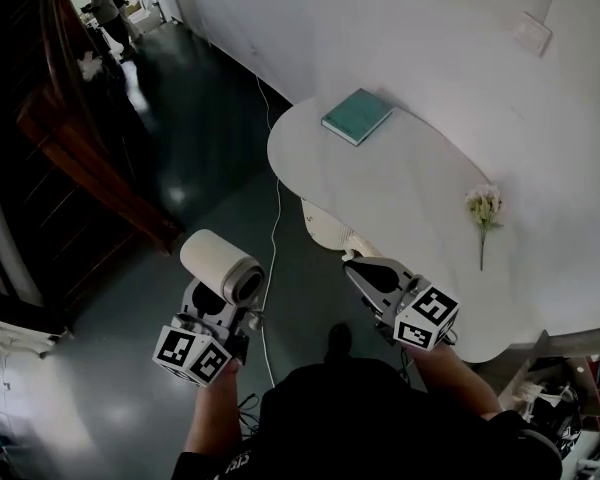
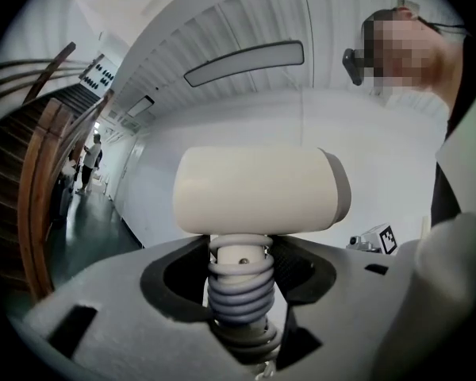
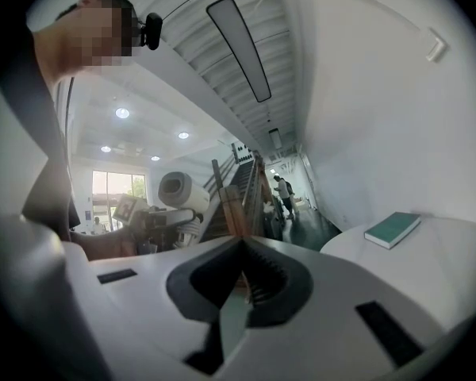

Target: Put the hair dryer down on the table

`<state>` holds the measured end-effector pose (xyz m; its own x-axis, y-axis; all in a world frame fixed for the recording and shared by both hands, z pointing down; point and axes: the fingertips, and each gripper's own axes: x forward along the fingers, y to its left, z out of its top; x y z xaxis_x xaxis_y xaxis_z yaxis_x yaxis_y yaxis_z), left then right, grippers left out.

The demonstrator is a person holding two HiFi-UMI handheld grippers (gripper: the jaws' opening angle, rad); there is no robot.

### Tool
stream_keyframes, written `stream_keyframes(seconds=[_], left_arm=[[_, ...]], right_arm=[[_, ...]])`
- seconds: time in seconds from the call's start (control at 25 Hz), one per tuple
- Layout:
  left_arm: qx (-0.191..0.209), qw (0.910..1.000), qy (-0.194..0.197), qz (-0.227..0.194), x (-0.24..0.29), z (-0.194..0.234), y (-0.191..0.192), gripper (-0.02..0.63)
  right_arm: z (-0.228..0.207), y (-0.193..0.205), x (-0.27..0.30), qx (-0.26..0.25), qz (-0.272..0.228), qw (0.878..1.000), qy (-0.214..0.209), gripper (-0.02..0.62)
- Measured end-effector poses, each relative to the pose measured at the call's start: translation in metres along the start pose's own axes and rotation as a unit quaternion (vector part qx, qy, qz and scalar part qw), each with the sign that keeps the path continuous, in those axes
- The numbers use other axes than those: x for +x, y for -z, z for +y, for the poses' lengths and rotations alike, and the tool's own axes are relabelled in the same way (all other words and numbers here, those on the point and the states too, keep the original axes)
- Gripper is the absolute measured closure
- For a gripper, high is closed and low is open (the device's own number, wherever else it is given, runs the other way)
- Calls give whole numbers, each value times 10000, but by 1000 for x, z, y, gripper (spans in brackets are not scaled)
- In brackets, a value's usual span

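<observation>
1. The hair dryer (image 1: pixel 220 265) is up in the air over the dark floor (image 1: pixel 180 148). It is to the left of the white table (image 1: pixel 400 218) and is not touching it yet.
2. The left gripper (image 1: pixel 218 306) has hold of the hair dryer. Its jaws stand wide apart and press on both sides of the handle, just under the fat cream head. The head lies sideways above the jaws.
3. What looks like a grey cord (image 2: pixel 239 292) is wound round and round the handle. So the jaws squeeze the cord too.
4. The right gripper (image 1: pixel 357 266) has its jaws pressed together with nothing between them. It hangs near the table's edge, well apart from the hair dryer.
5. I think the hair dryer is hard and stiff, with a smooth shell that could slip. It looks top-heavy, with a big head on a thin handle, so it may tip when let go. A drop could crack it, so it should go down softly.
6. The handle seems the best place to hold. The wound cord may help the jaws grip.
7. I see nothing here that holds other things, only the table. It carries a green book (image 1: pixel 357 115) at the far end and a small flower (image 1: pixel 484 208) near the right side. The wide bare space between them looks good for the hair dryer.
</observation>
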<state>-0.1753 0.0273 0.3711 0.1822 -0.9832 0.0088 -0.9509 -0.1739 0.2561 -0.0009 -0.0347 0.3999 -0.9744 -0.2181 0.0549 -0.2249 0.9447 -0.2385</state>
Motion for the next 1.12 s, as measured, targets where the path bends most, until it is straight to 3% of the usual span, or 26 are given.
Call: stream_keyframes(seconds=[0.32,0.56,0.88,1.12], left_arm=[[303,9991,255,123,91,-11,-11,374],[226,9981,536,198,142,-3,-4,374],[246,9956,875,233,212,42,-3,374],[145,9936,1085,280,263,101,-14,374]], right_arm=[[-76,-23,0,28,-188,9997,171,590],[-110,-24,8,77,-127,9993,331,590],[-168,-37,50,-38,7,9977,671,589],[-219,-70,108,-117,-68,9940,1081,591]])
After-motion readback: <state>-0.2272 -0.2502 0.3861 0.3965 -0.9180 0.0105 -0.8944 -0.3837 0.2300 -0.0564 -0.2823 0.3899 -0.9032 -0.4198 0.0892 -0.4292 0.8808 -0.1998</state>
